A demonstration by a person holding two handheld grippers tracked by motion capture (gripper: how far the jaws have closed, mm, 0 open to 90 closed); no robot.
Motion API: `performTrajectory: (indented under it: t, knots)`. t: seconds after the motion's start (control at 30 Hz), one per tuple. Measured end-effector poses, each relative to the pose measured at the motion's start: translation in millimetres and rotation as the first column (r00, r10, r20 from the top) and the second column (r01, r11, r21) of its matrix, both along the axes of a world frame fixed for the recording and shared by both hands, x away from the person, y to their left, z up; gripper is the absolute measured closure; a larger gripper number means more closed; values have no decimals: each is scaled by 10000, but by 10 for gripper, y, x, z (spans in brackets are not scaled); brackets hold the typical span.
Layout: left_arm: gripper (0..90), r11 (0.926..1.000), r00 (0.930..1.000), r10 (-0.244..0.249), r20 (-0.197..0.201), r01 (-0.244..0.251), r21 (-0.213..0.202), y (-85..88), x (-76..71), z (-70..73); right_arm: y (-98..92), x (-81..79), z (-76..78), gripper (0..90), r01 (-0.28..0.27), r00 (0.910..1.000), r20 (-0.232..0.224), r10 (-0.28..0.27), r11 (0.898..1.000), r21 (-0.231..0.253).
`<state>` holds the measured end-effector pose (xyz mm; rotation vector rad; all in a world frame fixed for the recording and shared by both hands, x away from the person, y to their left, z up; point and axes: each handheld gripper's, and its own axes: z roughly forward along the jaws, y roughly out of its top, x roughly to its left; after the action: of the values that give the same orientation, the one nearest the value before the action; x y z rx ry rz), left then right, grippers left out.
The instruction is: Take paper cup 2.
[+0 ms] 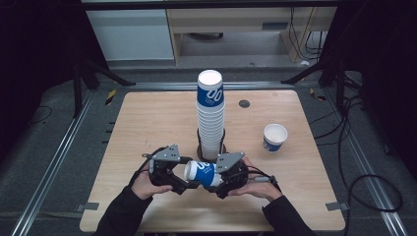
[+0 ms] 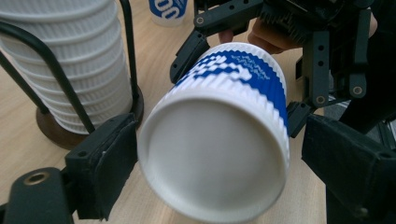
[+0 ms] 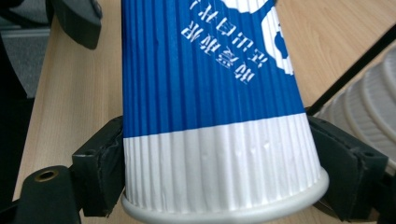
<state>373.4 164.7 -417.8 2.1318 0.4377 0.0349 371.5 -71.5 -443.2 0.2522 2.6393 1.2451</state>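
White "00" figures stand on the blue band of the top cup of the stack (image 1: 210,93) and of the held cup (image 1: 202,172), whose small white characters are unreadable.

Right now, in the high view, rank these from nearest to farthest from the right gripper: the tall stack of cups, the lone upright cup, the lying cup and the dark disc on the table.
1. Lying cup: held in the right gripper, on its left.
2. Tall stack of cups: just behind, at table centre.
3. Lone upright cup: farther back, to the right.
4. Dark disc: near the far edge.
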Motion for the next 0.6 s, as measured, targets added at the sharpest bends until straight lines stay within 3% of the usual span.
performTrajectory:
  t: [0.23,0.6]
  knots:
    - [175,9995,9998,-142,-169,147,284,-28,3,-43,48,-21,-21,156,-192,9998,99,194,9997,-170]
    - [244,9993,9990,-382,-235,381,-34,2,6,-35,40,-16,-23,137,-232,9997,63,233,9996,-139]
